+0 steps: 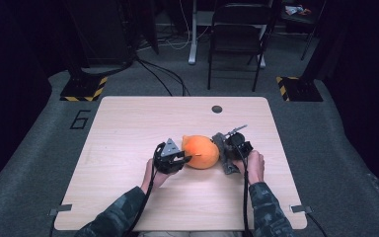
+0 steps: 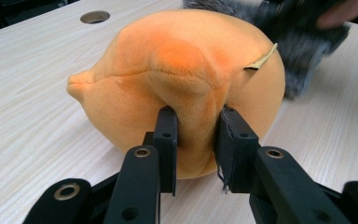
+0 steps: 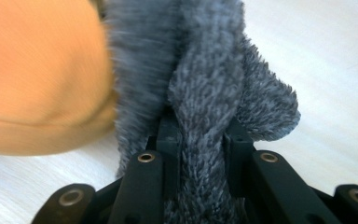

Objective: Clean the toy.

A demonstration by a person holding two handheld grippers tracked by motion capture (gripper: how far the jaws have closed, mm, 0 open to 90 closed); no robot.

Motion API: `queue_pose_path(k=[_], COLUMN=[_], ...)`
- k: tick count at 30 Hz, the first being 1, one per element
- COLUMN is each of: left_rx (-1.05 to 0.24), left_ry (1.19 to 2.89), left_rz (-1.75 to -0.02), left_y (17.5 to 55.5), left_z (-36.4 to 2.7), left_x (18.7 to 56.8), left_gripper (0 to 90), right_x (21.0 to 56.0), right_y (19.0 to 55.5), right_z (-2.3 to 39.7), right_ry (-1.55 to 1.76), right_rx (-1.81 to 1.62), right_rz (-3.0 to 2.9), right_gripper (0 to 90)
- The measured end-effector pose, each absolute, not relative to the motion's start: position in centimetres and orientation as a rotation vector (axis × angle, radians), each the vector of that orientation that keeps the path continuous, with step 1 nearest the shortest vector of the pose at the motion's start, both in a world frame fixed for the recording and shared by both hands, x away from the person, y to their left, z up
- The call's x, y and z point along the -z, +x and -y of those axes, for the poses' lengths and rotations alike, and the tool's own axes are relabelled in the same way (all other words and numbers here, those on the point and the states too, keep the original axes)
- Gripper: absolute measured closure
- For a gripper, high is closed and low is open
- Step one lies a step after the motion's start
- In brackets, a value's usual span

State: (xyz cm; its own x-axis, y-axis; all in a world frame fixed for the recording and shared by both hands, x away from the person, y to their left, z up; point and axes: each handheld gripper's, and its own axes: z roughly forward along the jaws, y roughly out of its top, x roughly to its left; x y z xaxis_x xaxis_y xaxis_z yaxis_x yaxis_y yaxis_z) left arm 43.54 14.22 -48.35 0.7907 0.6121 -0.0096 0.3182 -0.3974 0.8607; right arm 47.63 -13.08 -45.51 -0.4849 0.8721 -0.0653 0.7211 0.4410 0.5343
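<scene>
An orange plush toy [image 1: 201,151] lies on the pale wooden desk [image 1: 128,128], a little right of the middle and toward the person's edge. It is round and soft, with a small snout-like nub sticking out on one side (its exact shape is hard to name from here) and a tan tag [image 2: 261,59] poking out of a seam.

The left gripper [image 1: 182,159] sits at the toy's left side, resting low over the desk. In the left gripper view its fingers [image 2: 167,135] are drawn close together and pinch a raised fold of the orange plush between them, the fabric bulging up above the pads.

The right gripper [image 1: 225,150] is at the toy's right side. Its fingers [image 3: 168,135] are nearly closed too, clamped on a thick fold of dark grey fuzzy fabric [image 3: 205,93], which stands up between them and flops over to one side. That grey piece presses right against the orange body, touching it along one edge; whether the two are sewn together I cannot tell.

Both of the person's hands hold the grippers from the near edge, camouflage-patterned sleeves [image 1: 118,212] coming in from below. A round cable hole [image 1: 217,109] is set in the desk's far side, well apart from the toy, and a black folding chair [image 1: 237,39] stands on the grey floor beyond.
</scene>
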Motion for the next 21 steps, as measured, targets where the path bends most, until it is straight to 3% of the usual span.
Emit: queue_pose_path(k=[5,11,21], left_rx=[-0.390,-0.385,-0.537], left_ry=[2.011,2.013,2.137], left_rz=[-0.692,-0.696,-0.620], left_y=[43.5,43.7,42.5], left_z=[-14.1,-14.4,-13.3], left_x=[48.3,48.4,48.7], left_gripper=[70.8,68.6,42.7], right_x=[41.8,42.4,43.2], right_y=[46.1,45.8,46.6], right_z=[12.3,10.1,11.2], right_ry=[1.255,1.189,1.264], right_rx=[-0.836,-0.802,-0.825], right_rz=[-2.360,-2.442,-2.397], right_gripper=[73.3,73.3,73.3])
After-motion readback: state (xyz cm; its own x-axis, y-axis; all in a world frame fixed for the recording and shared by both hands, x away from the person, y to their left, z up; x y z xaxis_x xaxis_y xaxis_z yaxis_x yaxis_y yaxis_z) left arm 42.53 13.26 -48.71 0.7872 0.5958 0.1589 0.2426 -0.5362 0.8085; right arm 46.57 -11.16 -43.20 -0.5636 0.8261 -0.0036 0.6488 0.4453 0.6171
